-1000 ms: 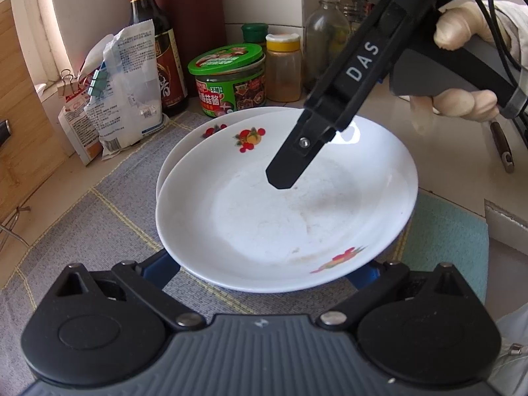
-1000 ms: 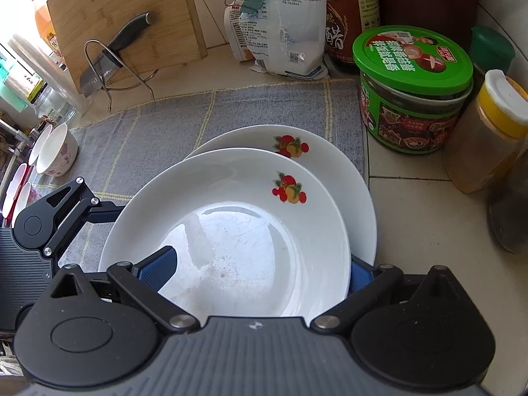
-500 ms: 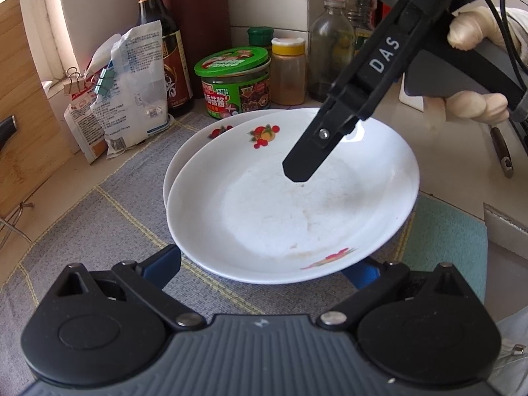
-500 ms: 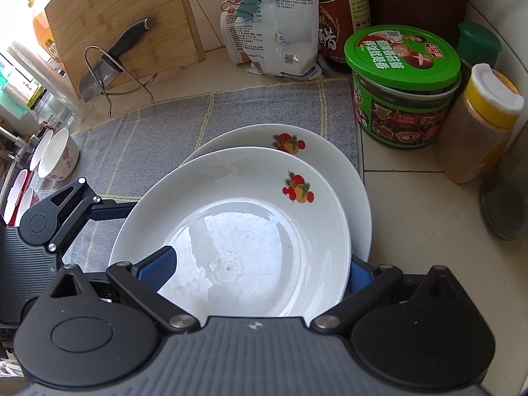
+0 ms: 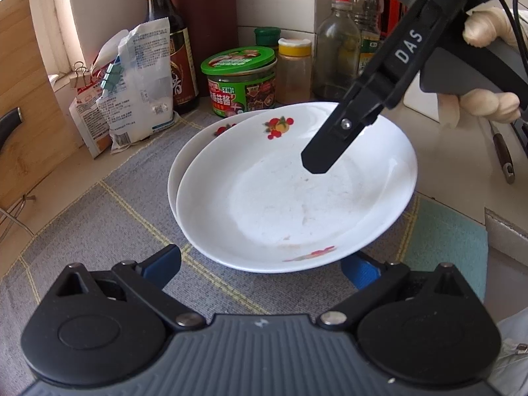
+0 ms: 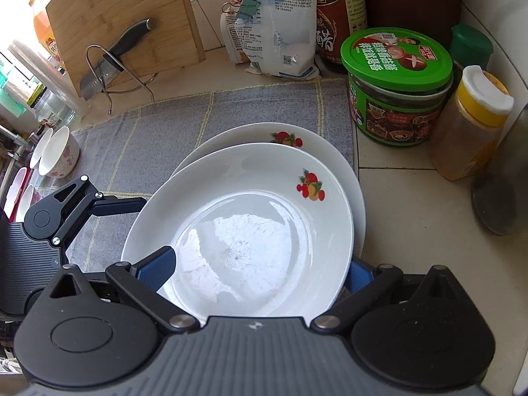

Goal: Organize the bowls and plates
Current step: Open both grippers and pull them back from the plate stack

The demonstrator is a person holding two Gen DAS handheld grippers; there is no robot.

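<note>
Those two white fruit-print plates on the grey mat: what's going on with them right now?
The right tool has its blue fingers either side of the upper white plate with fruit print, at its near rim, holding it over the lower white fruit-print plate on the grey checked mat. They overlap but are not aligned. The left tool is open at the plate's opposite edge, gripping nothing.

lower plate [image 6: 333, 155]: mostly hidden under upper plate [image 6: 250, 217] | knife [image 5: 8, 125]: cut off
</note>
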